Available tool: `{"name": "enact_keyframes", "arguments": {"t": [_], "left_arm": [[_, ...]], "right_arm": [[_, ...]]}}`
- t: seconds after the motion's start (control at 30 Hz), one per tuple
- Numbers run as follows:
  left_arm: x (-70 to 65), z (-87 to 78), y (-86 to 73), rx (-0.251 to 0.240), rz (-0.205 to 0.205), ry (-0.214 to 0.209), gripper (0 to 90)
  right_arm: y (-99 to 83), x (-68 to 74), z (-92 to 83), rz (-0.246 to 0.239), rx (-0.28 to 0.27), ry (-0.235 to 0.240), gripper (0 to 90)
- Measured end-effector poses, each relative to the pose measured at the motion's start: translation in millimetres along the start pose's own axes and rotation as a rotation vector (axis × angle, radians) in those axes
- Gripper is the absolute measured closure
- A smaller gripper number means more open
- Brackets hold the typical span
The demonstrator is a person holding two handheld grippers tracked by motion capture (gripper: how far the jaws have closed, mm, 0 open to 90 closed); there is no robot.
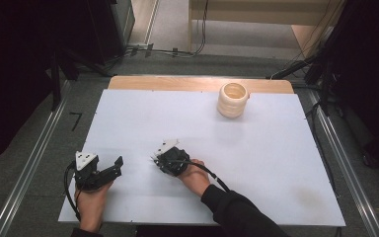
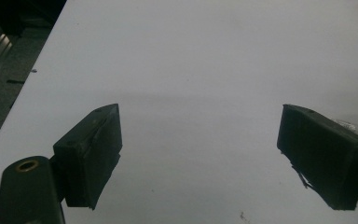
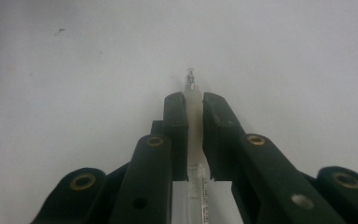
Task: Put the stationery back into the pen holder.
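My right gripper [image 3: 194,100] is shut on a slim translucent white pen [image 3: 194,116] that lies lengthwise between the two black jaws. The pen's small clear tip [image 3: 191,77] sticks out just past the fingertips, over the white tabletop. In the high view the right gripper [image 1: 157,159] sits low over the table's near middle and points left. My left gripper [image 1: 106,167] rests near the front left corner. Its jaws stand wide apart with only bare table between them, as the left gripper view [image 2: 200,149] also shows.
A cream ribbed cup [image 1: 233,100] stands upright at the far side of the white table [image 1: 266,158], right of centre. Metal rails [image 1: 34,163] run along both sides of the table, and cables lie on the floor beyond it.
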State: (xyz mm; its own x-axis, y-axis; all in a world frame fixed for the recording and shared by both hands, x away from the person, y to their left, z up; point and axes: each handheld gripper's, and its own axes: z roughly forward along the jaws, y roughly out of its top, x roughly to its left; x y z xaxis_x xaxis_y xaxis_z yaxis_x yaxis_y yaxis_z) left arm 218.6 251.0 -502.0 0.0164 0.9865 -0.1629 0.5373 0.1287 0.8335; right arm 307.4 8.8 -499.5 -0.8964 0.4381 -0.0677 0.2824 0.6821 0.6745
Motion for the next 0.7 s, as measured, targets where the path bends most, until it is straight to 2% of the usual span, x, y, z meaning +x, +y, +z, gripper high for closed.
{"name": "enact_keyframes", "arguments": {"t": [0.17, 0.2, 0.23, 0.47, 0.7], "left_arm": [[0.2, 0.1, 0.1, 0.001, 0.001, -0.002, 14.5], [0.2, 0.3, 0.0, 0.001, 0.0, -0.001, 14.5], [0.2, 0.4, 0.0, 0.002, -0.002, -0.001, 14.5], [0.1, 1.0, -0.1, 0.002, -0.004, -0.002, 14.5], [0.1, 1.1, -0.2, 0.003, -0.004, -0.002, 14.5]], "right_arm": [[-1.7, -7.3, -4.9, 0.027, -0.003, -0.013, 78.8], [-1.9, -10.1, -5.5, 0.02, -0.009, -0.013, 78.8], [-2.3, -11.4, -7.1, 0.035, -0.007, -0.02, 78.8], [-3.9, -29.4, -17.9, 0.057, -0.028, -0.05, 78.7], [-6.2, -49.0, -30.7, 0.101, -0.049, -0.087, 78.7]]}}
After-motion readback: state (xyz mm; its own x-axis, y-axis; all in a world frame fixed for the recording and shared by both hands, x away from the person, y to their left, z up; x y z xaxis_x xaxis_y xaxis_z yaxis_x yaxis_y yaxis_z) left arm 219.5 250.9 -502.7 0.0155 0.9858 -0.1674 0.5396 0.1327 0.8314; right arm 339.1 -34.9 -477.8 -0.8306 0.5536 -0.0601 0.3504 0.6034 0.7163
